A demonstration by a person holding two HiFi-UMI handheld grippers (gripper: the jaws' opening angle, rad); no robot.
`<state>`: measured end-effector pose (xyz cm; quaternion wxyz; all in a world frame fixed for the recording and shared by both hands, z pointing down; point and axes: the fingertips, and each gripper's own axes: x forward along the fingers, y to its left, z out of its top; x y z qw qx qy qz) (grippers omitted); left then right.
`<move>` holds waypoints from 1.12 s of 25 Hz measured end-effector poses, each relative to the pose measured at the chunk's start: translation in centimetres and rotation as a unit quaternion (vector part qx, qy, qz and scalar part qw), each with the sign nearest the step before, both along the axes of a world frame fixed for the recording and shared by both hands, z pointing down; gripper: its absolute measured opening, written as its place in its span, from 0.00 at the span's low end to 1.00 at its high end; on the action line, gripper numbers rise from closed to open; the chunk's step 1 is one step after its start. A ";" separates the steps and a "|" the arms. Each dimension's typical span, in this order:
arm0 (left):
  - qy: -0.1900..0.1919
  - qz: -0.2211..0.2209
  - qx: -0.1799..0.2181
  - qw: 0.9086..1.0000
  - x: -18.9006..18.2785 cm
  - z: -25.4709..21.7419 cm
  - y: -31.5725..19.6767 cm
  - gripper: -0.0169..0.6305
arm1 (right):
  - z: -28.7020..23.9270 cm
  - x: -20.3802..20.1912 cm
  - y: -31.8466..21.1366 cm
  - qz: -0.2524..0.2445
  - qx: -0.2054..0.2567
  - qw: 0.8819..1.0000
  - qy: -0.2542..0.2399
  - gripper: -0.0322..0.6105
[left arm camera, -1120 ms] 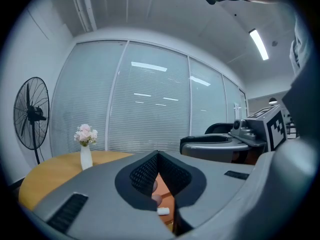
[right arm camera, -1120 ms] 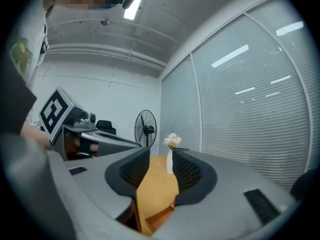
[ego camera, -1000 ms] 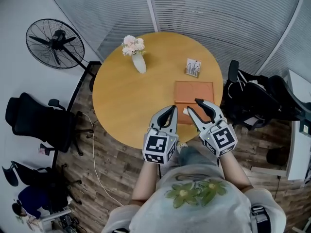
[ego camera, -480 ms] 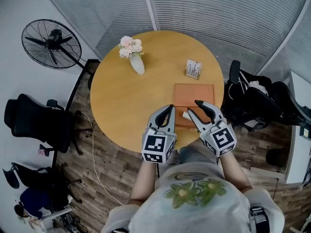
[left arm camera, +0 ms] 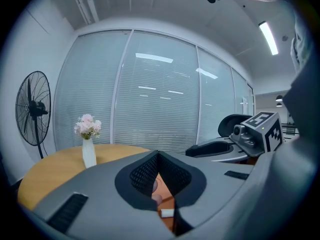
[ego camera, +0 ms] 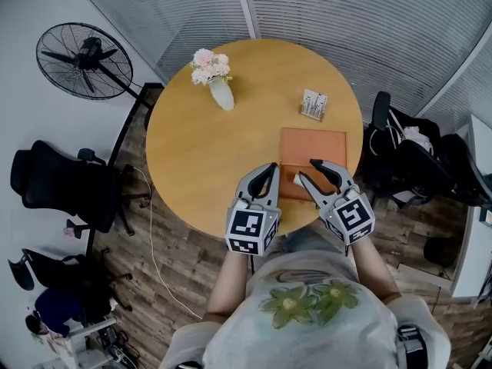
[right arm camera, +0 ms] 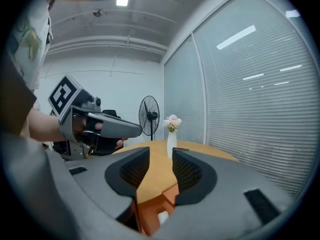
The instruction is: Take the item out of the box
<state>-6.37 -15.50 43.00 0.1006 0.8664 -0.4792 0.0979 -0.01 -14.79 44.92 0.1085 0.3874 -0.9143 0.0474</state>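
A flat orange box (ego camera: 314, 148) lies on the round wooden table (ego camera: 207, 156), near its front right edge. A small white item (ego camera: 297, 181) rests at the box's near end, and it also shows low between the jaws as the white item (left arm camera: 167, 213) and the white item (right arm camera: 162, 217). My left gripper (ego camera: 269, 169) hovers just left of the box with its jaw tips together and nothing in them. The left gripper (left arm camera: 158, 155) shows the same in its own view. My right gripper (ego camera: 307, 169) stands open over the box's near end, above the item. The right gripper (right arm camera: 160, 154) has a clear gap between its pads.
A white vase of pink flowers (ego camera: 217, 83) stands at the table's far left. A small card holder (ego camera: 311, 104) sits behind the box. A standing fan (ego camera: 81, 60) and black chairs (ego camera: 54, 187) are on the left, and more black chairs (ego camera: 415, 160) are on the right.
Only the head view has shifted a little. Both grippers keep their places at the box's near end.
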 end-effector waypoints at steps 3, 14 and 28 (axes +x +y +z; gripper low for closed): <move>0.003 -0.002 -0.002 1.000 -0.2 0.2 -0.4 0.03 | 0.8 -0.2 -0.3 -0.010 -0.004 1.000 0.012 0.28; 0.000 -0.007 -0.015 1.000 0.2 1.9 -2.0 0.03 | 6.6 -0.4 -0.6 -0.057 -0.063 0.995 0.059 0.28; 0.008 -0.017 -0.044 0.999 0.2 5.0 -3.3 0.03 | 14.2 -0.6 -0.7 -0.102 -0.136 0.975 0.140 0.28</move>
